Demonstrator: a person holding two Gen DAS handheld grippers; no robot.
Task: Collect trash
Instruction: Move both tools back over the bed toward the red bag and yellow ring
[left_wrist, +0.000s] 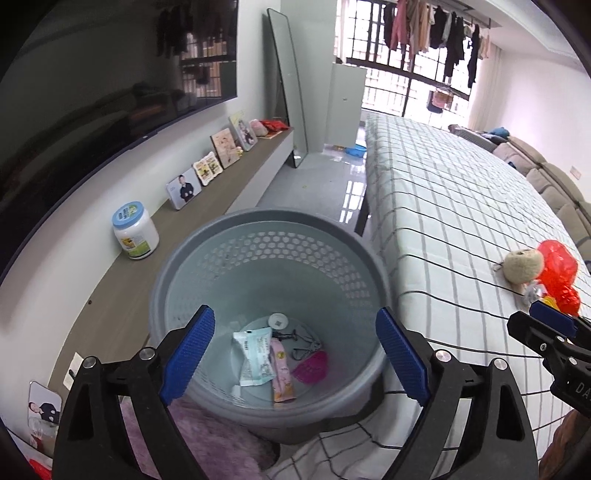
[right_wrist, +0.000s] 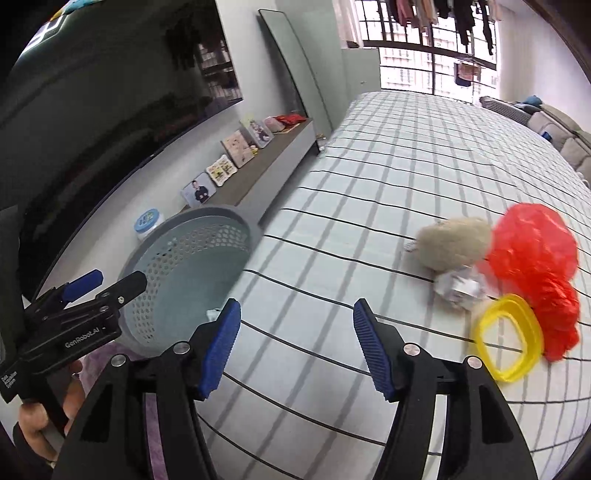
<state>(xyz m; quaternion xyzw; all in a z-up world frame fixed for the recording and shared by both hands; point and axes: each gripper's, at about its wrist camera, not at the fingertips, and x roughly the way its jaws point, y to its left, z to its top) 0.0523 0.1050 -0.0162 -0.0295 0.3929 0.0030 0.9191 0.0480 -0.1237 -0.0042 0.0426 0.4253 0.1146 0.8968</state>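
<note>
A grey perforated waste bin (left_wrist: 177, 266) stands beside the checked table (left_wrist: 443, 206). At its bottom lie a white-blue packet (left_wrist: 253, 356), a pink packet (left_wrist: 282, 373), a magenta piece (left_wrist: 312, 367) and a small white disc (left_wrist: 277, 320). My left gripper (left_wrist: 295, 350) hangs open above the bin's mouth, with nothing between its blue pads. My right gripper (right_wrist: 295, 343) is open over the tablecloth, empty. To its right lie a red plastic bag (right_wrist: 532, 258), a beige ball of twine (right_wrist: 452, 245), crumpled paper (right_wrist: 460, 288) and a yellow ring (right_wrist: 506, 338).
A low shelf (left_wrist: 229, 184) along the wall carries a white jar (left_wrist: 135, 230) and several picture frames. A TV (left_wrist: 92, 92) hangs above it. A mirror (left_wrist: 288, 88) leans at the shelf's end. A sofa (left_wrist: 546, 173) runs behind the table. A hand (right_wrist: 33, 421) holds the left gripper's handle.
</note>
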